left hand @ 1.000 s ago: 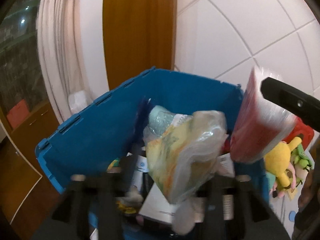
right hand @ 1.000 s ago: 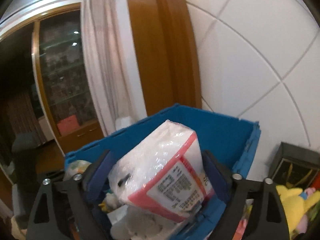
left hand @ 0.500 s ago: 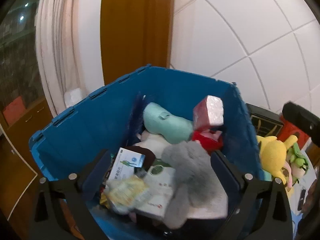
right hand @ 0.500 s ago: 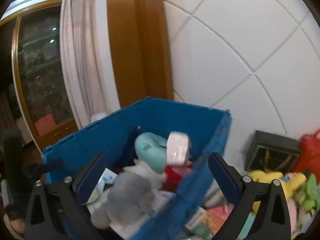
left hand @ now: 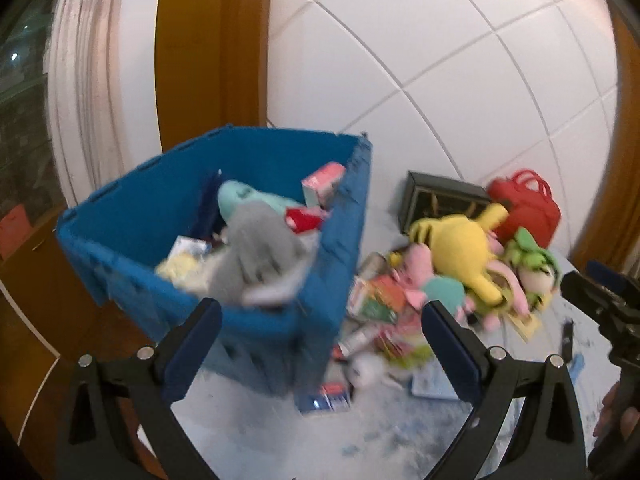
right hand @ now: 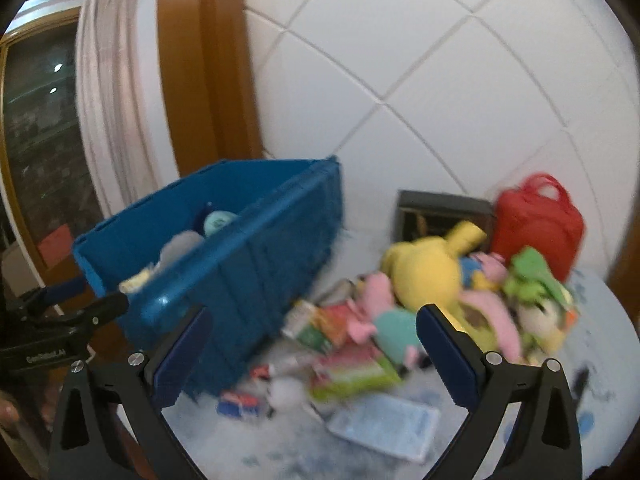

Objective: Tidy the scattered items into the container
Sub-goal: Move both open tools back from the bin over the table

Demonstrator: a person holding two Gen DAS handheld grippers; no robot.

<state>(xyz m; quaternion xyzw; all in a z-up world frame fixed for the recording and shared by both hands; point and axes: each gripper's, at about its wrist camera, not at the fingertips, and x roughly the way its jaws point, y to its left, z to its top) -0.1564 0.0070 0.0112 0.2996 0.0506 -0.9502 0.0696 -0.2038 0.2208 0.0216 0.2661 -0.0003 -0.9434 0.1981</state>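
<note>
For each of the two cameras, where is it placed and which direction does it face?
Left wrist: on the left gripper, facing the blue crate and toy pile; the right gripper and a hand show at right.
Right wrist: on the right gripper, facing the pile; the left gripper shows at left.
Shared: crate, yellow plush, red bag.

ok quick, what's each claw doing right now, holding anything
left claw: open, holding nothing
right claw: open, holding nothing
</note>
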